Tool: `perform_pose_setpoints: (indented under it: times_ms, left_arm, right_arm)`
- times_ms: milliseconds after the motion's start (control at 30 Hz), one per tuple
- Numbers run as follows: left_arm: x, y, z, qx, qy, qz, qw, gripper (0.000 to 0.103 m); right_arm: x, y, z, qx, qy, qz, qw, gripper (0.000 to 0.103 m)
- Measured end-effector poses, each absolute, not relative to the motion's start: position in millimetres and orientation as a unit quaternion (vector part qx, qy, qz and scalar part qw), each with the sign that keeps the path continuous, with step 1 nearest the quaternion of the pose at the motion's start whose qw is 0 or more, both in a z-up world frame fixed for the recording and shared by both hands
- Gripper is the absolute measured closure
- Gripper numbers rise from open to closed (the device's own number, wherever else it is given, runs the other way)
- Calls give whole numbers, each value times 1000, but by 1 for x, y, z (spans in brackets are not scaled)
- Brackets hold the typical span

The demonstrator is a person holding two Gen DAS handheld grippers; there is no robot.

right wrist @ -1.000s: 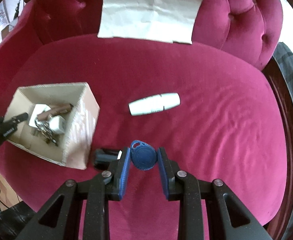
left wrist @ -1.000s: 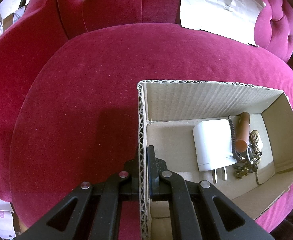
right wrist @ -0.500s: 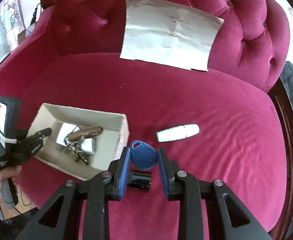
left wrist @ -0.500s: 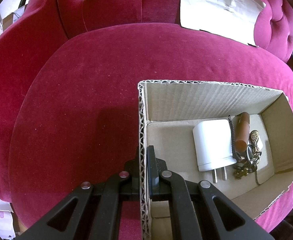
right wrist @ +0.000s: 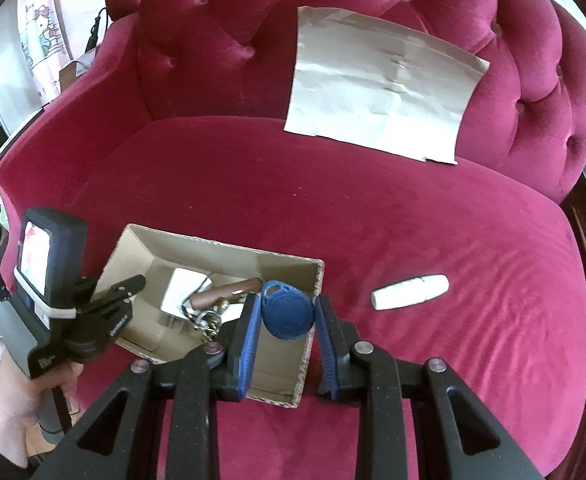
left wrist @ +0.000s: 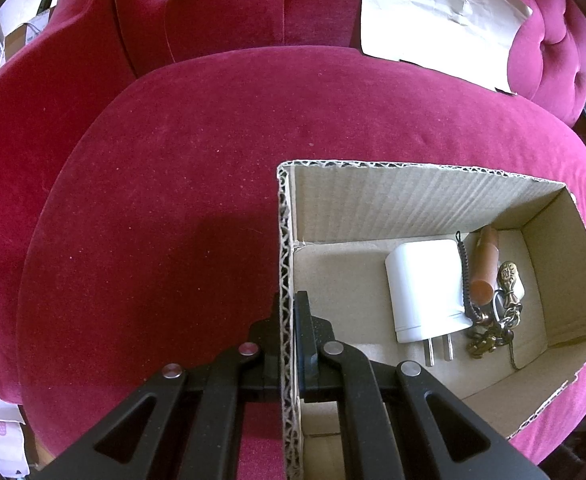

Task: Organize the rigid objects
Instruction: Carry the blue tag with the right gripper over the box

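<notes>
Right hand-held gripper (right wrist: pixel 287 316), angled downward, pinches a blue key fob (right wrist: pixel 287 312), seemingly above the cardboard box (right wrist: pixel 217 252)

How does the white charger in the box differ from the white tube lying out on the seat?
The white charger is a blocky cube with two metal prongs; the white tube is a slim cylinder with no prongs. The charger already lies inside the cardboard box, beside a keyring; the tube lies alone on the red seat cushion, outside the box. Both are white, lie on their sides, and neither is gripped.
</notes>
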State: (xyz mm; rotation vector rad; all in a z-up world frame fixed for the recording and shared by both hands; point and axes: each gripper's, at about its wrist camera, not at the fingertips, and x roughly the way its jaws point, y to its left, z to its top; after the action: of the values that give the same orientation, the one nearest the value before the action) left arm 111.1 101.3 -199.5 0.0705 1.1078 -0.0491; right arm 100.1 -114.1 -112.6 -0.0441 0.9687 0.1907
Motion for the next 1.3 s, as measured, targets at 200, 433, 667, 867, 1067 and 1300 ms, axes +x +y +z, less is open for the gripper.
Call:
perform_pose_setpoints:
  times_ms: [200,433,667,867,1067,1300]
  left_arm:
    - [111,104,-199,32,526,-26,849,100]
    - [112,106,-199,31,527,-29,849,100]
    - [111,108,-198,29,527,-32,849,100]
    - [112,109,-199,31,526,-33,849,100]
    - [112,109,-199,31,526,-32,849,100]
    - [112,109,-199,31,527,-32,849,100]
  right_arm:
    - [105,-102,-116,-18,467,100,878,74]
    - [114,-84,-124,-16,473,113,873,74]
    - [122,-70,-132,-13,478,123,870,74]
    - [127,-59,-139,-7,483,130,866,74]
    - [135,-45,-152,0,495,138,858,74]
    - [141,-34,-163,9,504,146,851,74]
